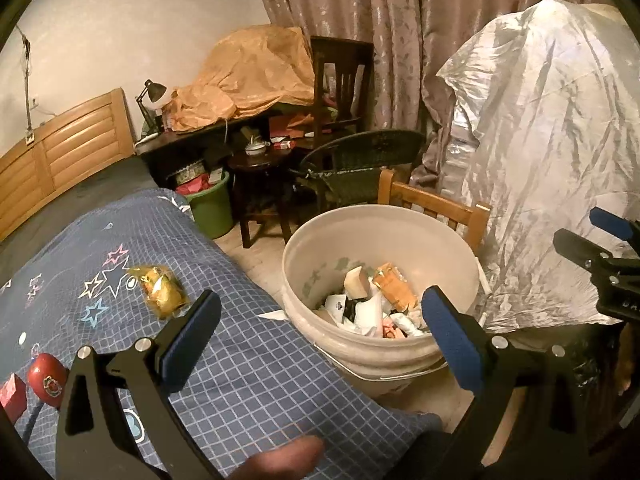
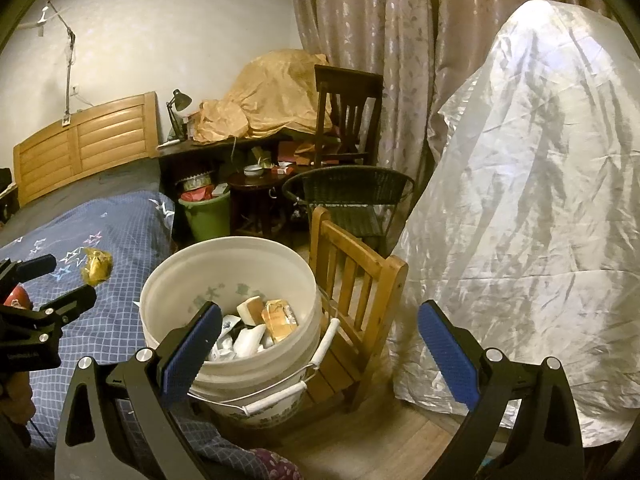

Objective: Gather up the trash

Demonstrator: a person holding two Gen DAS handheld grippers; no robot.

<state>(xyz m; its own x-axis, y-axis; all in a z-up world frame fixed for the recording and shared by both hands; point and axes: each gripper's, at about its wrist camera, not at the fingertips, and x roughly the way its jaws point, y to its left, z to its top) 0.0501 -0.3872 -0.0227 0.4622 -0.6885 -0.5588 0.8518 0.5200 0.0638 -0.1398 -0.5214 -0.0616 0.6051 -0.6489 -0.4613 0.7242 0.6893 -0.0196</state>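
Observation:
A white bucket [image 1: 304, 240] holding several pieces of trash stands on the floor beside the bed; it also shows in the right wrist view [image 2: 168, 280]. A crumpled yellow wrapper [image 1: 164, 292] lies on the blue checked bedspread [image 1: 248, 380], also seen in the right wrist view [image 2: 96, 267]. A red round item [image 1: 47, 378] and a small red packet [image 1: 11, 396] lie at the bed's near left. My left gripper [image 1: 320, 316] is open and empty, between the wrapper and the bucket. My right gripper [image 2: 320, 328] is open and empty, above the bucket's right side.
A small wooden chair [image 2: 356, 280] stands right behind the bucket. A big shape under silver cloth [image 2: 540, 200] fills the right. A green bin [image 2: 208, 216], dark stool, wicker chair [image 2: 352, 196] and cluttered desk stand behind. The wooden headboard [image 2: 84, 140] is at the far left.

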